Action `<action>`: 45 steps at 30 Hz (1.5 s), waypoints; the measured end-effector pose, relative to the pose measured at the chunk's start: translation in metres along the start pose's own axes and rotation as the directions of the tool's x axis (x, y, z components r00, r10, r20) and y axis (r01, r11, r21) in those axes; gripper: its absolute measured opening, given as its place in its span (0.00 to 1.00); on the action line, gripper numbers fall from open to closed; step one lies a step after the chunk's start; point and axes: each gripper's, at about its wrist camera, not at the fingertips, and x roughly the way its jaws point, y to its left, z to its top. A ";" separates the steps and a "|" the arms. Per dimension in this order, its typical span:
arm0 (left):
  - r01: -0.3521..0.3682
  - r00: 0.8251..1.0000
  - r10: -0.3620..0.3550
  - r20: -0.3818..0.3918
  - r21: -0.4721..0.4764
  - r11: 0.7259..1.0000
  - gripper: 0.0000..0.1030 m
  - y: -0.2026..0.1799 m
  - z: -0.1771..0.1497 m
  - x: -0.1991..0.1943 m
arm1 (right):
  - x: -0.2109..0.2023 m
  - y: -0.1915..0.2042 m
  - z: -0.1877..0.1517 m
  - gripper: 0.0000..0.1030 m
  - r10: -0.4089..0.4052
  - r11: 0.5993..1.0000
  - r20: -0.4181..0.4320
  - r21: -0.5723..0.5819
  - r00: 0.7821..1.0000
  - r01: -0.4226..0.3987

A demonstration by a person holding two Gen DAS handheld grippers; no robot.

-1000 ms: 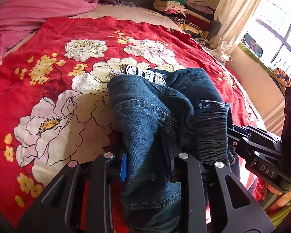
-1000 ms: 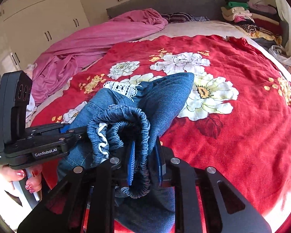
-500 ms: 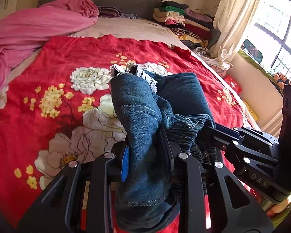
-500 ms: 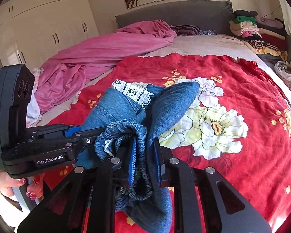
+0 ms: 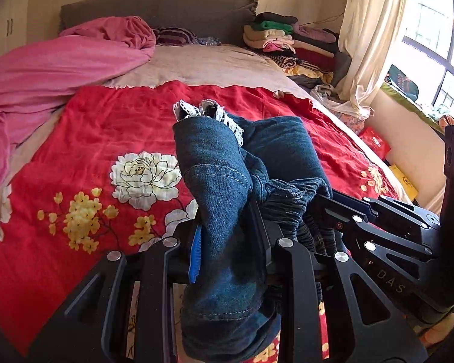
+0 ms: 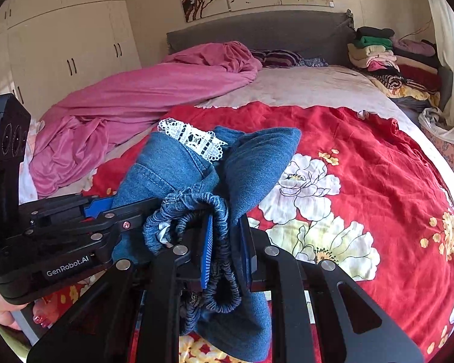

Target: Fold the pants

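Observation:
Blue denim pants (image 5: 224, 181) with a white lace hem (image 5: 227, 118) and an elastic waistband hang bunched above the red flowered bedspread (image 5: 106, 139). My left gripper (image 5: 227, 239) is shut on a fold of the denim. My right gripper (image 6: 225, 242) is shut on the gathered waistband (image 6: 218, 208) of the pants (image 6: 257, 163). The two grippers are close side by side; the right one (image 5: 378, 236) shows at the right of the left wrist view, the left one (image 6: 75, 227) at the left of the right wrist view.
A pink sheet (image 6: 154, 96) lies crumpled at the bed's left and head. A pile of folded clothes (image 6: 384, 51) stands at the far right by the grey headboard (image 6: 257, 33). A curtain and window (image 5: 423, 45) are on the right, wardrobes (image 6: 60, 45) on the left.
Both grippers have lifted the pants off the bedspread and tilted up, so the headboard and wall now show. The grippers have come closer together.

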 end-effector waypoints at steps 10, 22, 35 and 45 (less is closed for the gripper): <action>-0.029 1.000 0.029 0.006 0.002 1.000 0.19 0.006 -0.004 0.033 | 0.037 -0.015 -0.006 0.15 -0.053 0.999 -0.048 0.007 0.997 0.053; -0.082 0.995 0.078 -0.067 -0.060 0.995 0.21 0.039 -0.033 0.064 | 0.070 -0.052 -0.038 0.19 -0.125 0.987 -0.160 0.078 0.979 0.138; -0.077 0.994 0.069 -0.080 -0.108 0.991 0.48 0.049 -0.047 0.057 | 0.068 -0.063 -0.057 0.45 -0.159 0.976 -0.201 0.113 0.967 0.184; -0.080 0.994 0.068 -0.083 -0.140 0.987 0.66 0.055 -0.057 0.040 | 0.050 -0.060 -0.067 0.50 -0.185 0.970 -0.186 0.121 0.965 0.210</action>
